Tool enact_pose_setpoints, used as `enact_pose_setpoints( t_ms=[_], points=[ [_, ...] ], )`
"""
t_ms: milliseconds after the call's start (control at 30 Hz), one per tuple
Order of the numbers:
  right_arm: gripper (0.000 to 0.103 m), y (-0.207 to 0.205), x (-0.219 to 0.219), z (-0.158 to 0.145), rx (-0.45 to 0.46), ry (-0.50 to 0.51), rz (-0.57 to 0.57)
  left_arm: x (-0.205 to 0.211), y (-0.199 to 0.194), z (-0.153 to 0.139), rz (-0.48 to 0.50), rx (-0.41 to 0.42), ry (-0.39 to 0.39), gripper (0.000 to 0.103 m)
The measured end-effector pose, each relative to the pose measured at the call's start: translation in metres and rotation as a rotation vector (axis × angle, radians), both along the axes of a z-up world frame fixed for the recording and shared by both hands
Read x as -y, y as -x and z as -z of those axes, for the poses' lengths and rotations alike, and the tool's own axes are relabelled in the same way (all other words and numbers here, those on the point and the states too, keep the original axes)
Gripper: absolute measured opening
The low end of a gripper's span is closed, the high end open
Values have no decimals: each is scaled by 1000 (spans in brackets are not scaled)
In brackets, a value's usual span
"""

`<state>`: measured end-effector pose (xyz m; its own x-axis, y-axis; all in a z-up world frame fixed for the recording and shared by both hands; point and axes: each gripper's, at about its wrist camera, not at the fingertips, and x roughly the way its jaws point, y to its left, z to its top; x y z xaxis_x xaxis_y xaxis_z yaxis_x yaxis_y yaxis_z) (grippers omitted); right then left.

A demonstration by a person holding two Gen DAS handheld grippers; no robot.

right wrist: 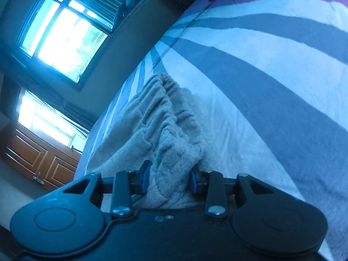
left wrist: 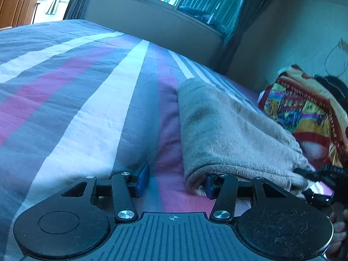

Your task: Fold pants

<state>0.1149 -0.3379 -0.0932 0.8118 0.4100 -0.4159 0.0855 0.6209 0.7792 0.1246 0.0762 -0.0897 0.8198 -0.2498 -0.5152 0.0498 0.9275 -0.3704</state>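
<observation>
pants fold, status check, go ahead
Left gripper open, right pad at pants edge. Right gripper open, bunched waistband between fingers. Colourful blanket beside pants.

Pants (left wrist: 228,130) on bed (left wrist: 87,108); blanket (left wrist: 304,113) beyond

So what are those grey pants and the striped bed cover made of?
The grey pants look like soft fleece or plush: fuzzy, matte nap, thick rounded folds, gathered waistband. The striped bed cover looks like thin woven cotton, smooth and matte with fine creases; the fibre is uncertain.

A striped bedspread (left wrist: 87,113) is lying beneath the gripper, a colourful blanket (left wrist: 304,113) sitting far right, windows (right wrist: 63,37) glowing ahead.
</observation>
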Motion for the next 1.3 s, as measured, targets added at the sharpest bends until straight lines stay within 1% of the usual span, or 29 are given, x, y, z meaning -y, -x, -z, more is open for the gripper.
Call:
enact_pose_setpoints(
  t_ms=[67, 133, 167, 200, 233, 300, 333, 433, 467, 500, 567, 600, 633, 667, 700, 733, 767, 800, 867, 933, 967, 1000, 1033, 1067, 1100, 1167, 1200, 1267, 1300],
  points=[
    [39, 0, 3, 3, -8, -30, -19, -1, 8, -4, 22, -1, -18, 52],
    [50, 7, 13, 0, -4, -38, -48, -9, 22, -6, 54, 5, -33, 52],
    [54, 13, 18, -4, 7, -19, -49, -16, 31, -10, 63, 11, -24, 52],
    [62, 21, 22, -13, 33, 22, -36, -23, 41, -16, 34, 24, -14, 52],
    [56, 30, 26, -24, 62, 83, -8, -28, 48, -26, 9, 55, -8, 51],
    [45, 41, 35, -41, 128, 192, -8, -21, 51, -52, 3, 154, -24, 52],
    [45, 40, 34, -51, 157, 255, -16, -13, 44, -61, 32, 183, -25, 52],
    [45, 24, 11, -74, 244, 416, -57, 27, 2, -76, 143, 195, -34, 52],
    [44, 17, 1, -78, 266, 462, -71, 37, -13, -74, 163, 188, -25, 52],
    [40, 8, -8, -82, 288, 502, -88, 44, -26, -70, 178, 165, -11, 52],
    [36, -8, -28, -80, 306, 579, -148, 55, -53, -51, 206, 61, 13, 51],
    [35, -13, -35, -75, 280, 616, -180, 58, -66, -37, 227, -28, 18, 51],
    [38, -26, -46, -64, 201, 681, -233, 59, -71, -27, 247, -71, 26, 51],
    [39, -37, -53, -52, 127, 732, -279, 58, -70, -29, 247, -67, 27, 51],
    [40, -38, -53, -47, 137, 749, -279, 57, -70, -35, 251, -71, 32, 52],
    [40, -37, -52, -50, 147, 741, -284, 54, -69, -44, 253, -57, 40, 52],
    [38, -37, -50, -56, 149, 737, -291, 51, -69, -52, 250, -27, 42, 52],
    [40, -36, -47, -63, 172, 725, -278, 51, -72, -59, 250, -1, 32, 52],
    [41, -36, -41, -82, 256, 694, -219, 54, -91, -70, 253, 20, -4, 52],
    [42, -50, -43, -91, 292, 702, -197, 58, -120, -70, 251, -13, -32, 52],
    [41, -62, -48, -92, 289, 711, -208, 60, -139, -66, 246, -58, -43, 52],
    [41, -76, -54, -88, 261, 729, -233, 63, -156, -53, 253, -134, -50, 52],
    [41, -95, -60, -75, 177, 768, -270, 64, -164, -46, 265, -165, -37, 52],
    [43, -110, -64, -62, 85, 796, -298, 63, -167, -48, 261, -170, -31, 52],
    [43, -115, -64, -53, 53, 789, -308, 63, -168, -56, 261, -162, -35, 52],
    [44, -118, -64, -63, 57, 790, -317, 60, -168, -73, 251, -84, -54, 52],
    [45, -115, -62, -71, 79, 788, -309, 61, -171, -75, 251, -71, -65, 52],
    [48, -114, -56, -84, 153, 760, -271, 64, -185, -72, 255, -82, -122, 52],
    [50, -117, -56, -88, 172, 753, -263, 67, -196, -64, 261, -120, -161, 52]
  ],
)
